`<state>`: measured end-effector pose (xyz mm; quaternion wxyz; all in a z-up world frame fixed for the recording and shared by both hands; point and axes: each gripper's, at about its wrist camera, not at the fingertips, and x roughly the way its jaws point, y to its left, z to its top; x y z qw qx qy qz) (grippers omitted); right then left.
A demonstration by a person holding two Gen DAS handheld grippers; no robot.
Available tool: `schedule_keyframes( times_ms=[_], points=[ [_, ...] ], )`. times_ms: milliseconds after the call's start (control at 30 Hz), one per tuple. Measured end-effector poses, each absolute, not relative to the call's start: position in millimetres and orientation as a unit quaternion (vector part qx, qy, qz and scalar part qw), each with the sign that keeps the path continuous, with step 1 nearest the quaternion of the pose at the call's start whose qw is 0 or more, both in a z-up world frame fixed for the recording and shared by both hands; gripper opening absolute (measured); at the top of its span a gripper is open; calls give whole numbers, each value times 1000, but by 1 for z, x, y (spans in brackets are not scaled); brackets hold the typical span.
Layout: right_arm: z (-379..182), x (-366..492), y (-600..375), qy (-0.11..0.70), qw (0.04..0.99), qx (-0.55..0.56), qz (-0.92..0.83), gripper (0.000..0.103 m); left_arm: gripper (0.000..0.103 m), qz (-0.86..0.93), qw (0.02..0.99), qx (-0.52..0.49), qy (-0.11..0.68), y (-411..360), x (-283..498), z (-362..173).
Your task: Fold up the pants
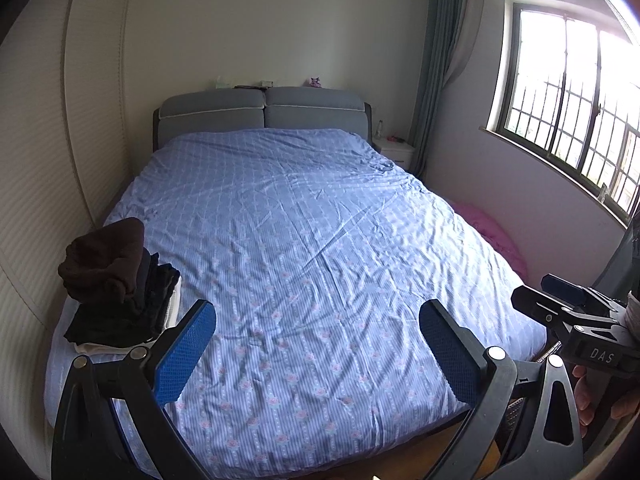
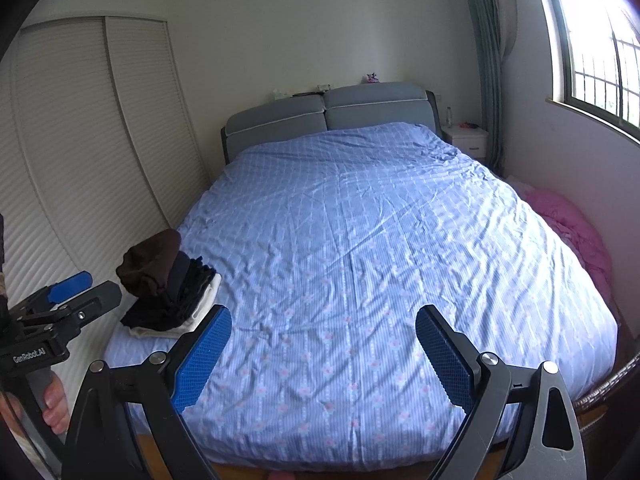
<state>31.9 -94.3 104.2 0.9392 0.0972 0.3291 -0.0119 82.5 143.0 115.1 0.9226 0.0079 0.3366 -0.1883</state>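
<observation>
A stack of folded dark clothes [image 1: 116,280] [image 2: 168,284], brown piece on top and a white piece at the bottom, sits at the bed's near left corner. No loose pants lie on the blue patterned bedspread [image 1: 312,240] [image 2: 360,232]. My left gripper [image 1: 318,344] hangs open over the foot of the bed, just right of the stack, with nothing between its blue pads [image 1: 186,356]. My right gripper [image 2: 324,352] is open too, empty, above the bed's near edge. Each gripper shows at the other view's edge, held by a hand [image 1: 588,396] [image 2: 54,404].
A louvred wardrobe [image 2: 80,160] runs along the left wall. A grey headboard [image 1: 260,114] stands at the far end, a white nightstand [image 2: 466,138] beside it. A pink quilt [image 2: 572,224] lies between bed and window wall. Wooden floor [image 1: 440,452] shows below the bed's foot.
</observation>
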Motion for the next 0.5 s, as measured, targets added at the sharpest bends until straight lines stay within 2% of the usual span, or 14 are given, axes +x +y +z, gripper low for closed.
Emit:
schedule_keyframes(
  times_ms=[500],
  points=[
    [105,32,-95,330,939,97,-13,94,103,-185,924,9,335,144,81,115]
  ],
)
